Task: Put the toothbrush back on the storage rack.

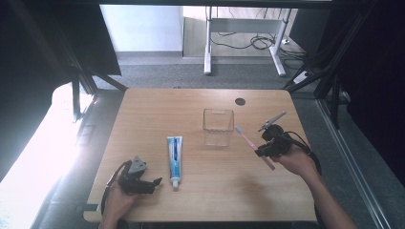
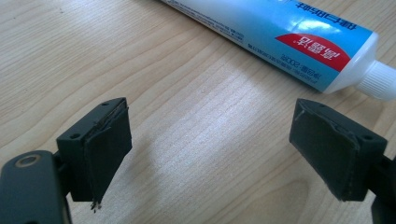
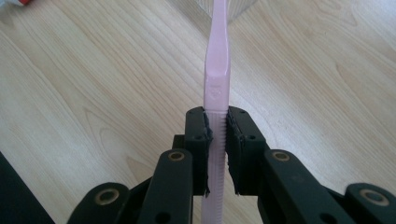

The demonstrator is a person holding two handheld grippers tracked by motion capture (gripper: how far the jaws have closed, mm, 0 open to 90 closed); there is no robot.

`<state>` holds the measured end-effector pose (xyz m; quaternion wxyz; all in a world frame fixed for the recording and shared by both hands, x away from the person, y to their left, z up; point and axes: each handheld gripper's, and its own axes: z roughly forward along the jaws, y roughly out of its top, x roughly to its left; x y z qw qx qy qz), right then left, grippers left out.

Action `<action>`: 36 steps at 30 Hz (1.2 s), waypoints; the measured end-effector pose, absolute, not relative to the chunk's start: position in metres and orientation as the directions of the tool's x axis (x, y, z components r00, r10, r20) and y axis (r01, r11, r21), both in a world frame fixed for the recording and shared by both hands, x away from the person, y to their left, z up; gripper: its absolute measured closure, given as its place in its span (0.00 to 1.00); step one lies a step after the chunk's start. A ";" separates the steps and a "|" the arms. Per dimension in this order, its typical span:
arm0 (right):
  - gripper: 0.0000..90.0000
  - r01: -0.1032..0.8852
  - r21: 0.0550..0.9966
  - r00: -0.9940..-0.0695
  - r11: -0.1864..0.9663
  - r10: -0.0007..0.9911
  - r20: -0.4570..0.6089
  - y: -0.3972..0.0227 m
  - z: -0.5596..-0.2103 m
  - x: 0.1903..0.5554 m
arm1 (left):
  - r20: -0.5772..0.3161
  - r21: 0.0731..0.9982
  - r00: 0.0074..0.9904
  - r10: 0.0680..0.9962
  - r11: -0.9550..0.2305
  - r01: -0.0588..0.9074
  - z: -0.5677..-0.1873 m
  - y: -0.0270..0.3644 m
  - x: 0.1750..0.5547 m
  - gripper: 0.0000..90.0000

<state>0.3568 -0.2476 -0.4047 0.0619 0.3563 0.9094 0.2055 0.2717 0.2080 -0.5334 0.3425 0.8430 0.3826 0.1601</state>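
Gripping the toothbrush by its handle, my right gripper holds it above the table just beside the cup, not yet in it. My left gripper rests open near the toothpaste, untouched.

One camera overhead, one riding each gripper.
The high view looks forward and down over the whole table. Each gripper view sits close above the wood; the left one shares the toothpaste tube with the high view.
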 end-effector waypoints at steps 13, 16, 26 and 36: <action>0.88 0.606 0.476 -0.736 0.637 0.676 0.032 -0.236 -0.398 0.369 | 0.005 0.704 0.658 0.753 -0.470 0.533 -0.533 0.208 0.271 0.14; 0.88 0.604 0.479 -0.738 0.637 0.674 0.034 -0.233 -0.397 0.372 | 0.005 0.704 0.657 0.753 -0.470 0.533 -0.532 0.208 0.271 0.14; 0.88 0.597 0.521 -0.731 0.610 0.681 0.041 -0.223 -0.397 0.382 | 0.006 0.700 0.664 0.748 -0.477 0.531 -0.533 0.206 0.271 0.15; 0.88 0.588 0.563 -0.722 0.581 0.691 0.040 -0.213 -0.395 0.393 | 0.000 0.704 0.666 0.746 -0.473 0.530 -0.532 0.206 0.271 0.14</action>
